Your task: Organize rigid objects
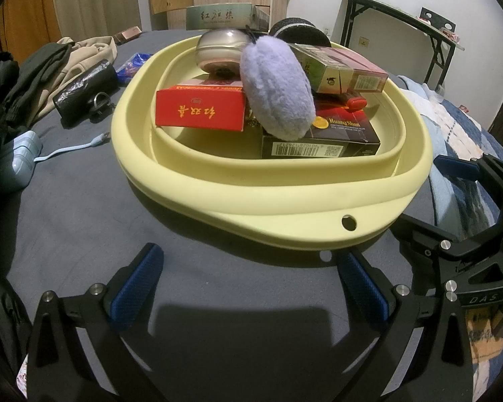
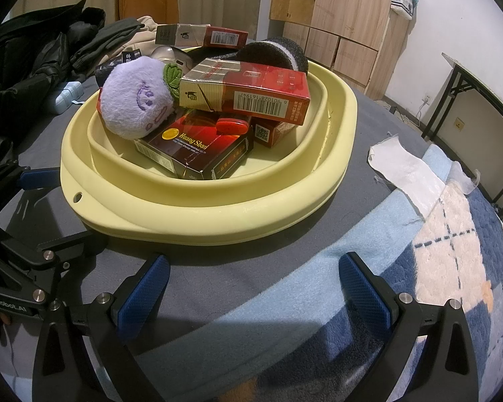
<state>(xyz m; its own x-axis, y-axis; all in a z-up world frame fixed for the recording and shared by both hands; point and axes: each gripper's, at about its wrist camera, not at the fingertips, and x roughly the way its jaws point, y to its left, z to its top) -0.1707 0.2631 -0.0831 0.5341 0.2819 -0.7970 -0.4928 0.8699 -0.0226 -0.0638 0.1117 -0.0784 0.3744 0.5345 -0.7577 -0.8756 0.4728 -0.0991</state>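
While both claws hang low over the bed, the left claw (image 1: pixel 251 284) has its blue pads spread apart with nothing between them, and the right claw (image 2: pixel 255 288) is spread the same way, just beside it. Both point at the yellow basin (image 1: pixel 285 207) resting on the grey sheet (image 1: pixel 84 221). Inside the basin lie a red box (image 1: pixel 201 109), a dark box (image 1: pixel 322 140), a purple plush toy (image 1: pixel 278 87) and a round tin (image 1: pixel 221 48). Clothes (image 1: pixel 50 70) lie heaped at the left, a checked blanket (image 2: pixel 452 251) at the right, and wooden cupboards (image 2: pixel 345 16) stand behind.
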